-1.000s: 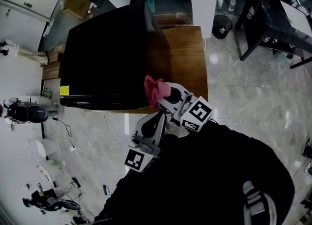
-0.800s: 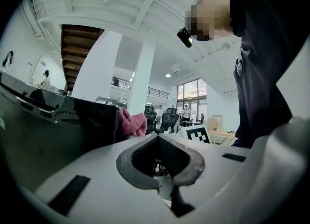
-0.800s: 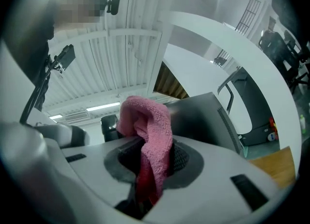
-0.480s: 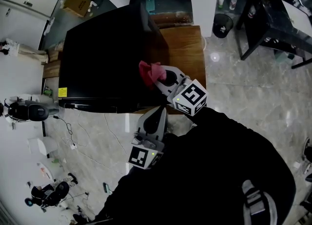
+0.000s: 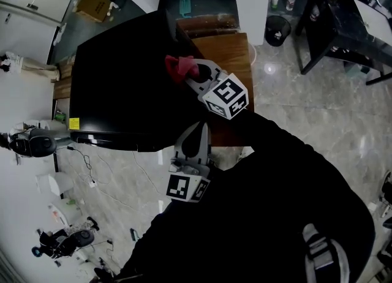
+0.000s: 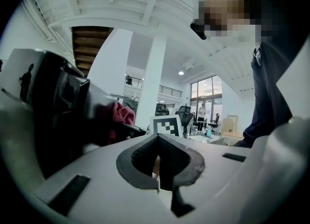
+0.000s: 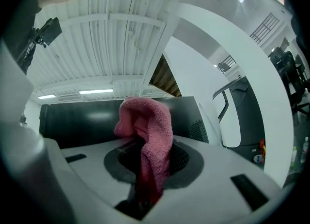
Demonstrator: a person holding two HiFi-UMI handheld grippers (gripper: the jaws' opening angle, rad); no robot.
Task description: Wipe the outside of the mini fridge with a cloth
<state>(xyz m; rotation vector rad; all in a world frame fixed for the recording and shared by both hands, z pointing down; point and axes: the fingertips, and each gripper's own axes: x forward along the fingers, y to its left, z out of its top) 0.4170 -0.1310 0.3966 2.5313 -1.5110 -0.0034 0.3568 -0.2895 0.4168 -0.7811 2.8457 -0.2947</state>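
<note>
The black mini fridge (image 5: 122, 86) fills the upper left of the head view, its glossy top facing me. My right gripper (image 5: 187, 75) is shut on a pink cloth (image 5: 177, 66), which rests over the fridge's right edge. In the right gripper view the pink cloth (image 7: 147, 136) hangs from between the jaws, with the black fridge (image 7: 87, 119) just behind it. My left gripper (image 5: 197, 144) hangs lower, off the fridge's near right corner, its jaws closed together on nothing. The left gripper view shows the pink cloth (image 6: 121, 116) and the right gripper's marker cube (image 6: 168, 126) ahead.
A wooden cabinet (image 5: 229, 55) stands right of the fridge. A black bin (image 5: 277, 29) and a dark table frame (image 5: 343, 24) stand at the upper right. Cables (image 5: 98, 165) trail on the marble floor left. A cardboard box (image 5: 95, 6) sits behind the fridge.
My right gripper has carried the pink cloth up and leftward, from the fridge's near right corner to farther back along its right edge. The left gripper barely moved.
</note>
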